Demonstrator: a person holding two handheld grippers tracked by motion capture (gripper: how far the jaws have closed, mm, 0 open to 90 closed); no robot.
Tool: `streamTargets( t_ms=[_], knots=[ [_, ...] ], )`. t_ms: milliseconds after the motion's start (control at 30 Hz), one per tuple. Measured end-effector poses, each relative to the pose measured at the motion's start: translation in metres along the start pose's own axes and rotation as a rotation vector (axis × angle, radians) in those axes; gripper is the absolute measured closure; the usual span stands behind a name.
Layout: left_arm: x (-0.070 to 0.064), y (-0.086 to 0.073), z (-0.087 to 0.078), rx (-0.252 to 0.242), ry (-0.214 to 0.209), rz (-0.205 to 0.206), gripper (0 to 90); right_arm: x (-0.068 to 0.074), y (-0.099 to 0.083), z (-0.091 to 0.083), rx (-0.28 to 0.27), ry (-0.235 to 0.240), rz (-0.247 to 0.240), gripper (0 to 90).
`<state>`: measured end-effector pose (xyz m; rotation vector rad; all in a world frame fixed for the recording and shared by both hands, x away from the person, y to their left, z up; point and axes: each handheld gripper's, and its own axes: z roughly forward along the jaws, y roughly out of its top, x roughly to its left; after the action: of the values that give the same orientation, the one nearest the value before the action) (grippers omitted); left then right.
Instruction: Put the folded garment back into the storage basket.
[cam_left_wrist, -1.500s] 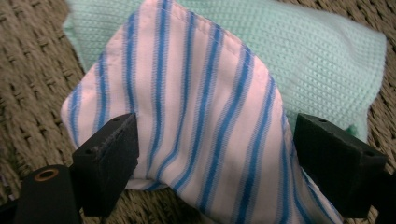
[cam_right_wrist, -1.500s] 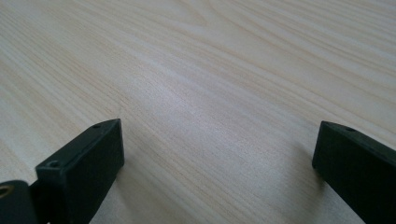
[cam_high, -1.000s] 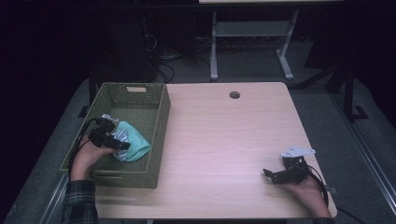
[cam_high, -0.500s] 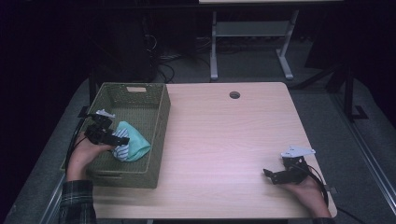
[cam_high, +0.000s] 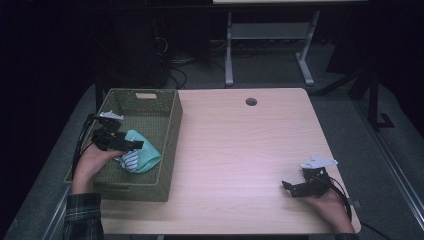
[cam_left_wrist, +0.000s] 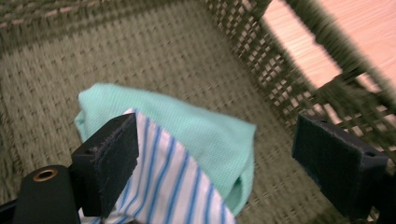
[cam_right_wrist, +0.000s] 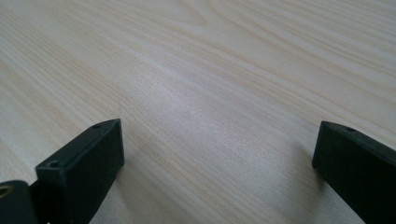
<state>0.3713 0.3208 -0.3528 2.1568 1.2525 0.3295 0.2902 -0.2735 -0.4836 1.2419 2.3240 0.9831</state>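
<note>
A folded cloth (cam_high: 140, 156), mint green with a blue-and-white striped part (cam_left_wrist: 173, 186), lies on the floor of an olive woven basket (cam_high: 170, 135) at the table's left. My left gripper (cam_high: 131, 145) hovers inside the basket just above the cloth, open, with the cloth (cam_left_wrist: 196, 135) between and below its wide-apart jaws. My right gripper (cam_high: 290, 187) rests low over the bare wooden table (cam_right_wrist: 210, 84) near the front right corner, open with nothing between its jaws.
The basket's right wall (cam_left_wrist: 299, 70) stands close beside my left gripper. A round cable hole (cam_high: 251, 101) sits near the table's far edge. Table legs and cables stand on the dark floor behind.
My left gripper has risen and drawn back a little from the cloth, which stays in the basket. The right gripper has not moved.
</note>
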Motion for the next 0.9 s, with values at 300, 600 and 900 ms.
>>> streamTargets(
  t_ms=[300,600,900],
  knots=[
    [-0.023,0.013,-0.005,-0.056,-0.066,0.039,14.1,0.000,0.000,0.000,0.000,0.000,-0.001,1.7],
    [-0.046,0.022,0.002,-0.068,-0.113,0.071,14.1,0.000,0.000,0.000,0.000,0.000,0.000,1.7],
    [-0.078,0.033,0.008,-0.086,-0.159,0.121,14.1,0.000,0.000,0.000,0.000,0.000,-0.001,1.7]
  ],
)
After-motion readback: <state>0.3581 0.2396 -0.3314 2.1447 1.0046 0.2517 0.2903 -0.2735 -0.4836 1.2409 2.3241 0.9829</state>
